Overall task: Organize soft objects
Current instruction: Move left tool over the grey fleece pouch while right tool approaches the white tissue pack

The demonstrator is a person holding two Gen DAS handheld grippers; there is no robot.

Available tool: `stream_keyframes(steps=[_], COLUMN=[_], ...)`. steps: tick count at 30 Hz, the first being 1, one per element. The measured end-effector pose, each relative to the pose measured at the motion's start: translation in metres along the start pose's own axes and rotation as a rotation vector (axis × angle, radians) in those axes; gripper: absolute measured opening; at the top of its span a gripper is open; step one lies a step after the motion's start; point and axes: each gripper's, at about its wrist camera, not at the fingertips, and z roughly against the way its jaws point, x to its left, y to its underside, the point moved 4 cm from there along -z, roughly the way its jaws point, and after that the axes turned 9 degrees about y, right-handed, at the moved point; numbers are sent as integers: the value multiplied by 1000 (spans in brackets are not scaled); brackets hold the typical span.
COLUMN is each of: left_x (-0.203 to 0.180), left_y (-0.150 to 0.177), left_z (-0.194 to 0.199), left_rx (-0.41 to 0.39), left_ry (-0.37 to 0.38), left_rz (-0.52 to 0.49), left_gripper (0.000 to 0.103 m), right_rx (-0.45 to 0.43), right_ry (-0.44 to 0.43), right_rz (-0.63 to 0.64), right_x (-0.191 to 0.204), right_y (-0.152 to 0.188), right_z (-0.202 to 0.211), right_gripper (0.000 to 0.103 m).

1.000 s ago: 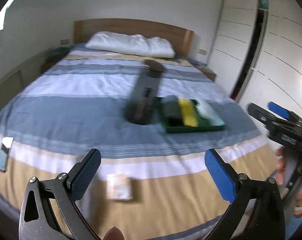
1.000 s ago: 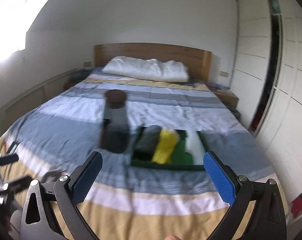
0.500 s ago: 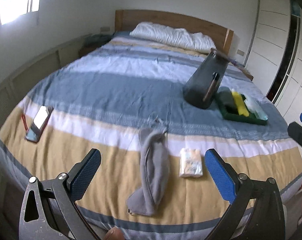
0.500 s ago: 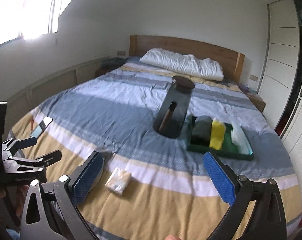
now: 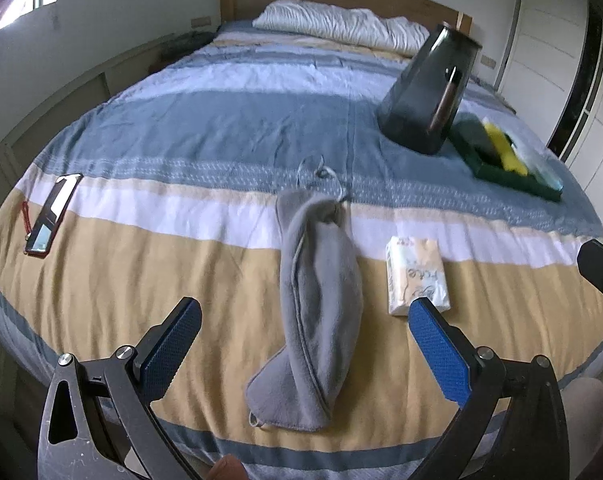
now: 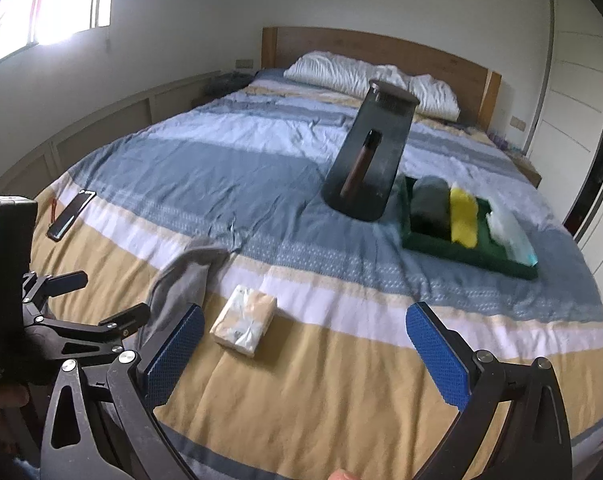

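A grey soft pouch (image 5: pixel 319 312) lies lengthwise on the tan stripe of the bed, straight ahead of my open left gripper (image 5: pixel 305 346). It also shows in the right wrist view as the grey pouch (image 6: pixel 185 280), just left of my open right gripper (image 6: pixel 305 348). A pale tissue pack (image 5: pixel 415 276) rests right of the pouch; the same tissue pack (image 6: pixel 245 320) lies in front of the right gripper's left finger. Farther back a green tray (image 6: pixel 461 250) holds a grey roll, a yellow roll and a clear packet. Both grippers hold nothing.
A tall dark jar (image 6: pixel 371 160) with a lid stands left of the tray. A phone (image 5: pixel 53 214) with a red cord lies at the bed's left edge. White pillows (image 5: pixel 341 26) sit at the headboard. Wardrobe doors (image 6: pixel 573 92) stand to the right.
Both cameras have swung left and dropped closer to the bed's foot. The grey pouch and tissue pack now sit larger and nearer the left gripper. Both grippers stayed open.
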Motion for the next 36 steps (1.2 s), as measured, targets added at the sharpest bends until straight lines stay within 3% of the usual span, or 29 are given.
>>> stream_keyframes(steps=[15,36], left_x=[4,9], left_y=[10,14], left_z=[-41,-58], left_rx=[84,116], left_ry=[28,42], left_rz=[-5,-6], left_gripper=[102,102], right_rx=[83,124], right_ry=[-4,-11], right_rz=[-25,-22], right_x=[6,18], right_y=[15,20], right_z=[-55,-81], right_gripper=[103,103])
